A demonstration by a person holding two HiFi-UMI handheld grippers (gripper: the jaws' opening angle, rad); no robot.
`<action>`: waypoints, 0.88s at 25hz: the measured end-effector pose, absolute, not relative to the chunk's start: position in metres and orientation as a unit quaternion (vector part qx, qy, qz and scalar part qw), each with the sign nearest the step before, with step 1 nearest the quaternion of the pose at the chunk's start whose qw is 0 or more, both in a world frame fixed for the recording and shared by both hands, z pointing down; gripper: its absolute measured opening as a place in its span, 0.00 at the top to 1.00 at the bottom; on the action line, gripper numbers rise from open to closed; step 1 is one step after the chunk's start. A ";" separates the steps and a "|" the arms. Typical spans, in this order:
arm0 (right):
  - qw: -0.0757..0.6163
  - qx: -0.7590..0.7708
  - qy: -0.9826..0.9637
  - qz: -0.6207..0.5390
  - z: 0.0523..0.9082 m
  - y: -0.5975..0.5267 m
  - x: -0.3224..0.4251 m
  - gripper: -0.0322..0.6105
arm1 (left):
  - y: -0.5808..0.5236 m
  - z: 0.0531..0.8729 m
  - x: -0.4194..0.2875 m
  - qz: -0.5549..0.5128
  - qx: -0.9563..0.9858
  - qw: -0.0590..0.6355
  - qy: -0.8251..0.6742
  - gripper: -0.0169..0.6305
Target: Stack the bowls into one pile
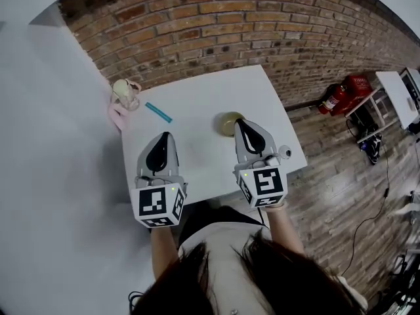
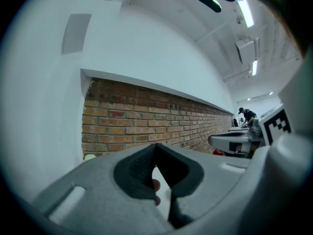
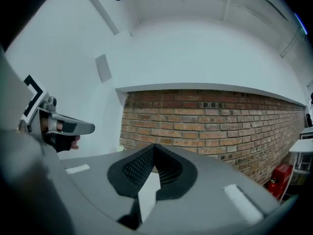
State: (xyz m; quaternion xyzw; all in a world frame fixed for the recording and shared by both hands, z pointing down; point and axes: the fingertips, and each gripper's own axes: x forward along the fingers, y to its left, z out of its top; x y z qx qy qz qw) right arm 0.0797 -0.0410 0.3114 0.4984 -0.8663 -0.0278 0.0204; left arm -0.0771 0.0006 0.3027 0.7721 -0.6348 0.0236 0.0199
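At the far left corner of the white table you have a pale bowl sitting against a pink bowl. The two look nested or at least touching, but the head view is too small to confirm which. Just right of them a teal strip lies flat on the tabletop, apart from everything else. Your left gripper is held over the near left part of the table, well short of those bowls. In the left gripper view its jaws meet at the tips with no bowl between them. A small pinkish shape shows through the gap lower down, and it cannot be identified. Further right a yellow-green bowl stands alone near the table's middle, well apart from the corner pair. Your right gripper overlaps that bowl's right edge in the head view. Whether it touches the bowl or hangs above it cannot be told. In the right gripper view its jaws are likewise closed tip to tip and carry nothing, with only brick wall ahead. A red fire extinguisher sits on the floor beyond the table's right side, clear of the work. Assessment: the pile is not complete. At best two bowls are together at the corner, and the yellow-green bowl remains to be gripped, carried left and set onto them. Neither gripper holds a bowl at this inspection.
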 end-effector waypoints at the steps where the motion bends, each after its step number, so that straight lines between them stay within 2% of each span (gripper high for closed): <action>1: 0.018 0.496 -0.868 -0.029 0.309 -0.038 0.082 0.95 | 0.004 0.302 -0.075 0.023 0.770 0.019 -0.637 0.97; 22: -0.003 0.483 -0.875 -0.035 0.299 -0.008 0.107 0.95 | 0.036 0.296 -0.049 0.028 0.758 0.006 -0.652 0.97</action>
